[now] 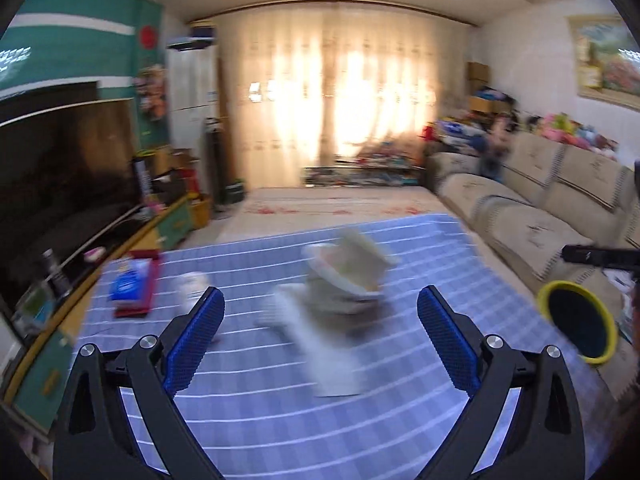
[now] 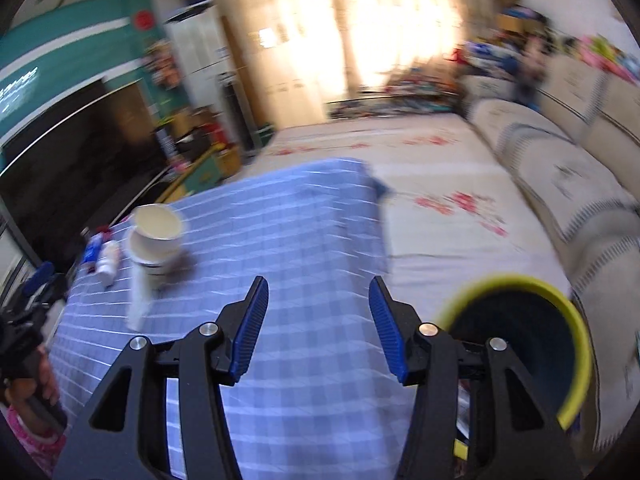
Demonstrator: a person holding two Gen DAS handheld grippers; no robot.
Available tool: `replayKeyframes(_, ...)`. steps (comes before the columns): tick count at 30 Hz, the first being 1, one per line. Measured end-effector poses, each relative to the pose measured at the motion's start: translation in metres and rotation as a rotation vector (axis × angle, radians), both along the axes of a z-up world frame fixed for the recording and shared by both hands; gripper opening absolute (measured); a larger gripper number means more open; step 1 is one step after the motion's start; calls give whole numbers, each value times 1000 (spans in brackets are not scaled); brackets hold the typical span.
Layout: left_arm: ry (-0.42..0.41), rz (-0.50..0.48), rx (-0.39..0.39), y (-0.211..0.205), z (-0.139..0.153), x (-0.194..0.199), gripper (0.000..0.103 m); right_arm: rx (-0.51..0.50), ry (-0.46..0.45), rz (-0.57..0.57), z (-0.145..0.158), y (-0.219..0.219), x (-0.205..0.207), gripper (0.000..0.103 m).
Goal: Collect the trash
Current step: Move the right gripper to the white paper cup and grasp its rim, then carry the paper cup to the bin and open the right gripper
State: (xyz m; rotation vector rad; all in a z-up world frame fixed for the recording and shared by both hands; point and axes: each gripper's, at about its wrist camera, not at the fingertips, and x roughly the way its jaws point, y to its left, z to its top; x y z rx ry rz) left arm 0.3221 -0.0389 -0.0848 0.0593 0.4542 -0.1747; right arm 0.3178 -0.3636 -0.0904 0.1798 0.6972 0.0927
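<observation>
Left wrist view: our left gripper [image 1: 320, 312] hangs with fingers [image 1: 196, 340] spread wide and empty, aimed at the stacked paper bowls [image 1: 344, 276] mid-counter [image 1: 260, 420]. We count two, perhaps three bowls; blur hides the rest. One white strip [image 1: 320, 344] lies in front, one small bottle [image 1: 194, 284] and one blue packet [image 1: 130, 284] sit toward the left edge. The yellow-rimmed bin [image 1: 578, 322] waits off the right edge.

Right wrist view: our right gripper [image 2: 318, 320] is also open, holding nothing, over bare counter [image 2: 300, 220]. The risk, we judge: squeezing the tilted stack [image 2: 156, 240] could topple it or crush a bowl, and motion blur invites a misjudged grab.
</observation>
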Motion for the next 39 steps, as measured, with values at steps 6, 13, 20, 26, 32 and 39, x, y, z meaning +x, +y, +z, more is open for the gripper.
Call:
replayKeyframes(6, 14, 101, -60, 53, -17, 15, 96, -6, 30, 133, 7, 68, 61, 50)
replayKeyframes(13, 83, 120, -83, 60, -39, 31, 96, 13, 158, 212, -18, 116, 137, 49)
replayKeyframes(20, 88, 116, -80, 48, -44, 31, 97, 62, 254, 211, -50, 123, 175, 45)
replayKeyframes(26, 120, 104, -79, 43, -50, 36, 97, 110, 253, 240, -57, 130, 177, 16)
replayKeyframes(32, 119, 100, -64, 38, -51, 34, 97, 139, 201, 246, -46, 132, 169, 6)
replayKeyframes(39, 132, 98, -51, 35, -54, 35, 97, 128, 102, 243, -14, 132, 150, 4)
